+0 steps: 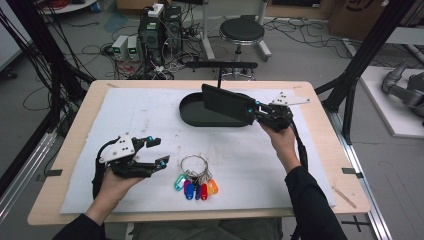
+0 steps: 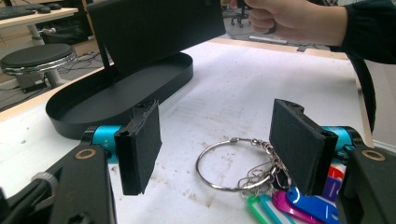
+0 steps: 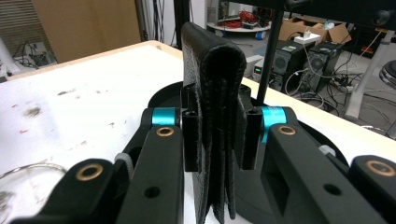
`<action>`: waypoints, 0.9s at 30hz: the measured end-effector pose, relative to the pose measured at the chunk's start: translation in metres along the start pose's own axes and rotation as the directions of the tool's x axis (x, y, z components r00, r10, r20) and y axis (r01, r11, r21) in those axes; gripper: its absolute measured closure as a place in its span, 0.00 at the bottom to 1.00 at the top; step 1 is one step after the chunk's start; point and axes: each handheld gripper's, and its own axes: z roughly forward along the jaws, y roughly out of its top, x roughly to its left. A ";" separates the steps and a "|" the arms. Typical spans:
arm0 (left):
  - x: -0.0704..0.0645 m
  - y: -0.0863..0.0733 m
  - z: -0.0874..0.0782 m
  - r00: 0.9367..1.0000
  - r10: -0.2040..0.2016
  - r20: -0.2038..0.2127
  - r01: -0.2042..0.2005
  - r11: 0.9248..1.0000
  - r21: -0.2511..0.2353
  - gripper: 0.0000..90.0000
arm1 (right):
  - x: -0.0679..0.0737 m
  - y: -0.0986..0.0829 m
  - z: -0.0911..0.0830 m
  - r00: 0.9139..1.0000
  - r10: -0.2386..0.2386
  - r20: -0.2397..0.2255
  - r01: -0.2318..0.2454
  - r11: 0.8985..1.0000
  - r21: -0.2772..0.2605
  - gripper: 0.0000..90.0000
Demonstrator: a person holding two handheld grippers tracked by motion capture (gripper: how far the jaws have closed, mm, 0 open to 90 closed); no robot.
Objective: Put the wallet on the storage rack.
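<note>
A black leather wallet (image 1: 226, 104) hangs over the black oval tray (image 1: 192, 116), pinched at one end by my right gripper (image 1: 254, 112). The right gripper view has the folded wallet (image 3: 212, 93) squeezed between both pads. My left gripper (image 1: 157, 152) rests low at the near left of the white mat, jaws wide apart with nothing between them. A steel key ring (image 1: 192, 165) with several coloured tags (image 1: 196, 187) lies just right of it. In the left gripper view the ring (image 2: 231, 163) sits between and beyond the open pads, and the tray (image 2: 116, 91) lies farther off.
A white mat (image 1: 150, 120) covers most of the wooden table (image 1: 80, 125). Beyond the far edge stand a round stool (image 1: 242, 31), computer boxes (image 1: 160, 30) and loose cables on the floor. Black frame poles (image 1: 367, 50) rise at the right.
</note>
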 end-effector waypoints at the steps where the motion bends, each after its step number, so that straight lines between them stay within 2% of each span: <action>1: 0.000 -0.001 -0.001 1.000 -0.001 0.001 0.001 1.000 -0.001 0.38 | -0.001 0.001 0.003 1.000 -0.001 0.002 0.001 1.000 -0.002 0.86; 5: 0.001 -0.004 -0.003 1.000 -0.008 -0.006 0.008 1.000 -0.005 0.38 | -0.003 0.000 0.013 1.000 0.010 0.007 -0.010 1.000 0.002 0.86; 16: -0.001 -0.006 -0.007 1.000 -0.002 -0.012 0.002 1.000 -0.011 0.38 | 0.000 0.003 0.049 1.000 -0.006 0.015 0.006 0.999 0.032 0.86; 19: -0.002 -0.006 -0.007 1.000 -0.004 -0.012 0.004 1.000 -0.010 0.38 | -0.001 -0.001 0.057 1.000 0.003 0.016 -0.003 1.000 0.029 0.86; 22: -0.002 -0.007 -0.007 1.000 -0.002 -0.012 0.002 1.000 -0.010 0.38 | -0.004 -0.007 0.065 1.000 0.004 0.023 -0.005 0.999 0.050 0.86; 27: -0.002 -0.007 -0.007 1.000 -0.005 -0.008 0.005 1.000 -0.008 0.38 | -0.011 -0.015 0.075 1.000 -0.022 0.018 0.021 0.998 0.059 0.86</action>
